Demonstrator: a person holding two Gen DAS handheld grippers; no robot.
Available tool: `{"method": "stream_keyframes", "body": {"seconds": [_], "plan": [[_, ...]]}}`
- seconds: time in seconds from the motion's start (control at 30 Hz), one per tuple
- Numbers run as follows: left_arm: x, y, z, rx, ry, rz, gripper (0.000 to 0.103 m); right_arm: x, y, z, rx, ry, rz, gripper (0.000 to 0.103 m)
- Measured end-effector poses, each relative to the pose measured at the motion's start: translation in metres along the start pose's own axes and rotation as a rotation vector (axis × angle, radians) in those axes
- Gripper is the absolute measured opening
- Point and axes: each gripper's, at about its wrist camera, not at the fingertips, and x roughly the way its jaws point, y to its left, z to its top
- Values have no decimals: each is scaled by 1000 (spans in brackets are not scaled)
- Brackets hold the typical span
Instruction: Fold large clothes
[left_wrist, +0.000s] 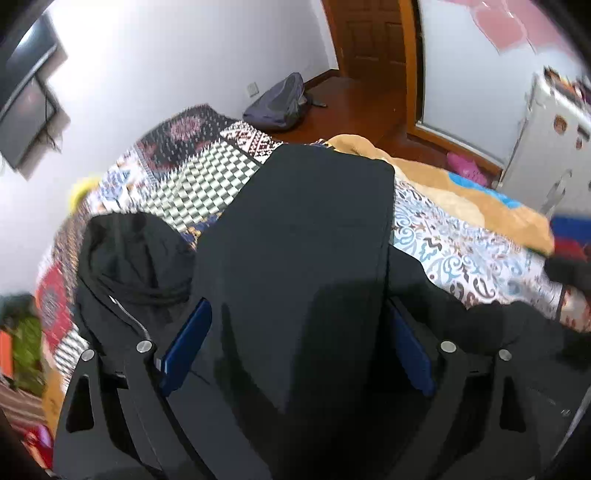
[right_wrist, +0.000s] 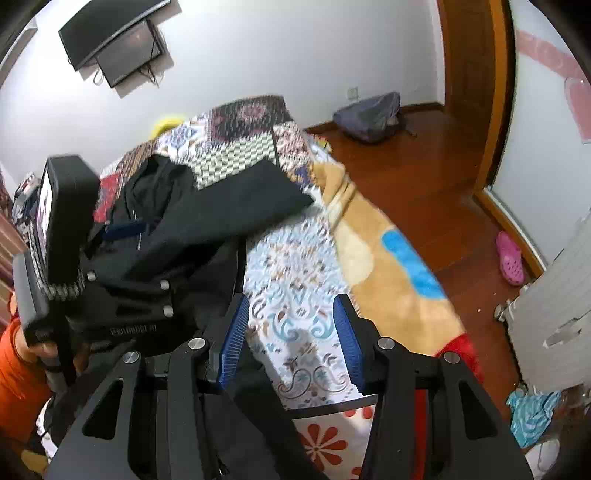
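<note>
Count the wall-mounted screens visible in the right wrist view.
2: a larger black screen high on the white wall, and a smaller one just below, overlapping it. Others may lie outside the frame.

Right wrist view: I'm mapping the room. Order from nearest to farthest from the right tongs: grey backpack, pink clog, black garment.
1. black garment, on the bed just left of the right tongs.
2. pink clog, floor, right.
3. grey backpack, against the far wall.

Matt black cloth jacket (left_wrist: 295, 229), glossy wooden floor (right_wrist: 417, 184), ribbed blue pads (right_wrist: 233, 343)
</note>
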Motion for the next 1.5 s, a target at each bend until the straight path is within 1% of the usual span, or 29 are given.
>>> {"method": "stream_keyframes", "body": {"seconds": [0.07, 0.13, 0.17, 0.2, 0.23, 0.27, 0.3, 0.4, 0.47, 0.53, 0.6, 0.7, 0.73, 0.83, 0.87, 0.93, 1.0, 1.03, 1.07, 1.1, 1.13, 1.2, 1.3, 1.37, 1.43, 1.5], "plan": [[0, 6, 1, -19, -10, 5, 93, 6, 2, -4, -3, 21, 8, 44], [-2, 11, 2, -29, -32, 25, 87, 9, 3, -8, -4, 27, 13, 44], [-3, 13, 2, -34, -37, 20, 78, 10, 5, -9, -6, 21, 9, 44], [-5, 16, 3, -44, -40, 8, 64, 10, 4, -10, -7, 18, 6, 44], [-6, 18, 3, -52, -41, 12, 53, 11, 4, -10, -12, 21, -5, 44], [-10, 21, 3, -58, -44, 39, 35, 12, 3, -11, -14, 27, -18, 44], [-15, 24, 3, -66, -57, 60, 27, 14, 2, -12, -14, 32, -30, 44], [-33, 37, 0, -112, -100, 56, 18, 17, -1, -15, -1, 45, -47, 44], [-47, 49, -5, -146, -128, 69, 17, 16, -2, -15, 0, 45, -49, 44], [-59, 61, -10, -172, -148, 77, 17, 15, 0, -12, -15, 49, -58, 44], [-72, 77, -21, -212, -161, 70, 17, 13, 4, -6, -52, 48, -68, 44], [-82, 95, -42, -270, -162, 57, 17, 5, 17, 8, -115, 18, -97, 44], [-83, 99, -48, -281, -160, 56, 17, 3, 21, 12, -127, 5, -97, 44], [-82, 109, -71, -320, -142, 49, 21, -4, 38, 26, -159, -37, -72, 44], [-81, 111, -80, -333, -132, 41, 25, -6, 45, 30, -173, -48, -60, 44], [-79, 112, -96, -351, -113, 37, 34, -3, 57, 33, -194, -55, -42, 44], [-76, 111, -108, -358, -96, 56, 51, 5, 67, 32, -211, -40, -23, 45], [-74, 111, -116, -361, -89, 61, 55, 12, 72, 30, -220, -21, -15, 45], [-72, 111, -122, -363, -81, 61, 61, 17, 75, 28, -227, -7, -13, 45], [-69, 110, -129, -366, -70, 59, 68, 24, 80, 25, -238, 16, -15, 45], [-66, 110, -134, -369, -59, 59, 71, 32, 83, 20, -251, 40, -27, 45], [-59, 108, -145, -371, -25, 64, 82, 40, 86, 14, -275, 63, -58, 45], [-44, 104, -164, -364, 36, 66, 85, 40, 86, 5, -296, 62, -81, 45], [-35, 103, -174, -366, 74, 74, 86, 39, 83, 4, -286, 63, -77, 49], [-33, 106, -180, -394, 79, 50, 87, 37, 80, 5, -265, 68, -74, 51], [-36, 110, -181, -416, 72, 47, 89, 37, 79, 5, -249, 69, -78, 53]]}}
